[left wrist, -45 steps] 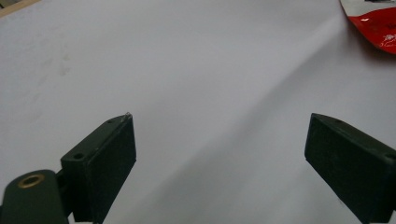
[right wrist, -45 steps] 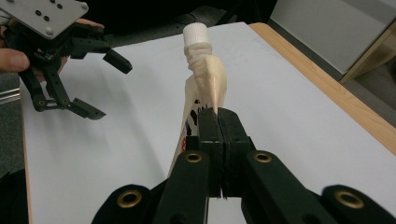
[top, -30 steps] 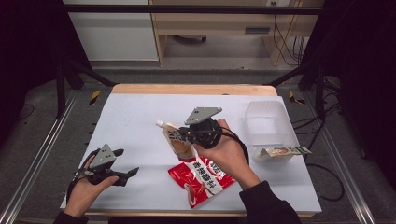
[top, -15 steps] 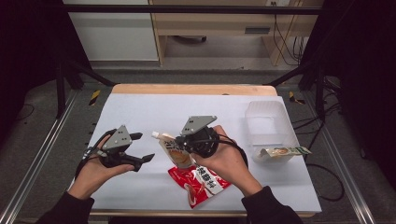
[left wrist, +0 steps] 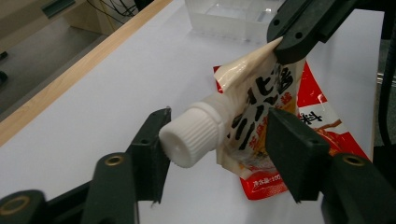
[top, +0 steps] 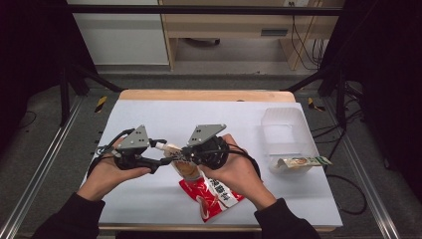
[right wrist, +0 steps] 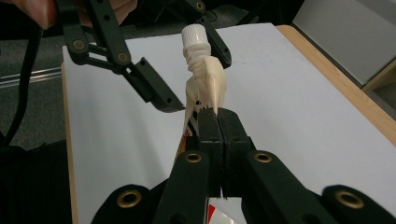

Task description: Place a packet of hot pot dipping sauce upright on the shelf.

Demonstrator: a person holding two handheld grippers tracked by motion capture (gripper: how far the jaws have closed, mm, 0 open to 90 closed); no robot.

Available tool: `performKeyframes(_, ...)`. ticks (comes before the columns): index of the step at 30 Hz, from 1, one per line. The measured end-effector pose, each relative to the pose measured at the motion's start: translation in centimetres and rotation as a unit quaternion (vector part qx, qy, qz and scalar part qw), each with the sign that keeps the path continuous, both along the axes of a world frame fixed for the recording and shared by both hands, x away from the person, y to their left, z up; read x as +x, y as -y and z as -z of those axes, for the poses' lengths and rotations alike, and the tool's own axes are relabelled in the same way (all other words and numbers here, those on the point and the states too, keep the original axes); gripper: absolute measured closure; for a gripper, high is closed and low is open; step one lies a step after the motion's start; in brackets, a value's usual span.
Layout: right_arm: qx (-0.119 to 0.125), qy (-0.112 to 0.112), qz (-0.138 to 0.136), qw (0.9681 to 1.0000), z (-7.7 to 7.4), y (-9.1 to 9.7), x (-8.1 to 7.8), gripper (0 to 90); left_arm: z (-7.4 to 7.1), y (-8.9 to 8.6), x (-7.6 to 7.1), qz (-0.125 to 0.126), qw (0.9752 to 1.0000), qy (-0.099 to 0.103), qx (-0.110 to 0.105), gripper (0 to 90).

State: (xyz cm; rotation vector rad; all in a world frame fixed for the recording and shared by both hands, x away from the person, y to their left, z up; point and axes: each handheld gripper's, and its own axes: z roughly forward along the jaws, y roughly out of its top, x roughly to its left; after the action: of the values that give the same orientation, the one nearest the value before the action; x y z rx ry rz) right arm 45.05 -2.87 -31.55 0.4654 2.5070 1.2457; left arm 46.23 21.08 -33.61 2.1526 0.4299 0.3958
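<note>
While the spouted pouch is held up off the table near the middle of the front half of the surface, its flat cream edge is pinched between the clenched jaws of the right gripper. In the right gripper view the two black jaws are seen pressed together on that edge of the pouch, with the white screw cap pointing away from the camera.

The left gripper is brought in from the left side of the surface, its jaws set either side of the cap end. In the left gripper view the ribbed cap is seen touching or nearly touching the left-hand jaw, while the other jaw stands apart, beside the printed body of the pouch. The jaws have just been closing, with the cap between them, but a grip is not yet made; the claw is still released.

A red snack packet lies flat under the pouch, near the front edge. A clear plastic tub stands toward the right edge, and a small flat sachet rests against its front rim.
</note>
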Motion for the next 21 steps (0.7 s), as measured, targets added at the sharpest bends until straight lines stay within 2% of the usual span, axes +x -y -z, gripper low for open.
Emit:
performKeyframes(4,0.001,-0.001,0.0,1.0,-0.04,0.16,0.05,89.9,-0.05,-0.32,0.53,-0.002,0.9999,-0.009,-0.012,51.2)
performKeyframes(8,-0.002,0.0,-0.004,1.0,-0.18,0.05,-0.17,89.9,0.13,-0.2,0.89,-0.002,0.9997,-0.013,-0.019,47.3)
performKeyframes(11,-0.001,0.001,-0.006,1.0,-0.32,0.01,-0.16,89.9,0.33,0.12,1.03,0.004,0.9999,-0.011,-0.009,45.9)
performKeyframes(14,-0.004,0.002,-0.005,1.0,-0.39,-0.1,-0.15,89.9,0.34,0.18,1.03,0.014,0.9997,-0.016,-0.01,52.8)
performKeyframes(18,-0.003,0.001,-0.004,1.0,-0.36,0.03,0.06,89.9,0.09,0.07,0.89,0.013,0.9993,-0.026,-0.022,59.7)
performKeyframes(21,-0.001,0.0,0.0,1.0,-0.36,0.12,0.16,89.9,-0.2,0.01,0.74,0.012,0.9993,-0.028,-0.023,65.9)
